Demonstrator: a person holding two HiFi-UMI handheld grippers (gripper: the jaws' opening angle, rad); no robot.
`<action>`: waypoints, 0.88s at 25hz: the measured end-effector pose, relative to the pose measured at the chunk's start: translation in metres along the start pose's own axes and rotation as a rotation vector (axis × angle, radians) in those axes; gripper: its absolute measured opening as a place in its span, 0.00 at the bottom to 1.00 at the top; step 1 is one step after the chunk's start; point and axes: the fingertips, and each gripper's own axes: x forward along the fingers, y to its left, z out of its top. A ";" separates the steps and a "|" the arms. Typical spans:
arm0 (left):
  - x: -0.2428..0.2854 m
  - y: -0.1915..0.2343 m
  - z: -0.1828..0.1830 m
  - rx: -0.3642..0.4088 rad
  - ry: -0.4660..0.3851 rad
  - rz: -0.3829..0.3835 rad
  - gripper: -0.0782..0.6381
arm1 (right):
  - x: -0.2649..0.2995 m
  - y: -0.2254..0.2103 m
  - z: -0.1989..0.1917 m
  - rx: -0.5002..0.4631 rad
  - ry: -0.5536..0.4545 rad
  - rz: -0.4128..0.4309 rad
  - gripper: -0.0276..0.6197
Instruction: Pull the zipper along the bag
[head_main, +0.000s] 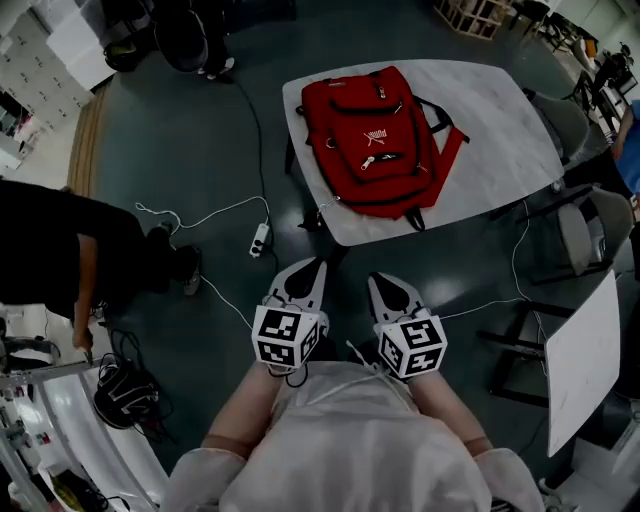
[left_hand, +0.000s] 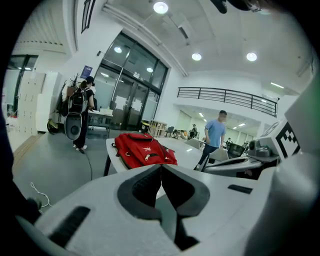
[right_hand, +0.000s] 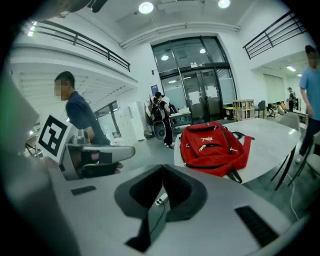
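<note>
A red backpack (head_main: 375, 140) lies flat on a white table (head_main: 500, 150), front side up, with silver zipper pulls (head_main: 368, 163) on its pockets. My left gripper (head_main: 305, 272) and right gripper (head_main: 385, 285) are side by side in front of my chest, over the floor and short of the table's near edge. Both are shut with nothing between the jaws. In the left gripper view the backpack (left_hand: 142, 149) sits beyond the closed tips of the left gripper (left_hand: 161, 167). In the right gripper view the backpack (right_hand: 212, 145) lies up and right of the right gripper (right_hand: 163, 167).
A power strip (head_main: 260, 240) and white cables lie on the dark floor before the table. Chairs (head_main: 590, 225) and a second white tabletop (head_main: 585, 360) stand at the right. A person in black (head_main: 60, 250) bends at the left; another in a blue shirt (left_hand: 215, 135) walks beyond the table.
</note>
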 end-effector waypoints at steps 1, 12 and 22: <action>0.006 0.009 0.003 -0.006 0.008 0.001 0.14 | 0.009 0.001 0.005 0.009 0.007 0.004 0.09; 0.093 0.053 0.005 0.064 0.069 -0.023 0.14 | 0.112 -0.046 0.023 0.033 0.119 0.070 0.09; 0.174 0.095 -0.020 -0.011 0.187 0.044 0.14 | 0.190 -0.101 0.015 -0.002 0.289 0.180 0.09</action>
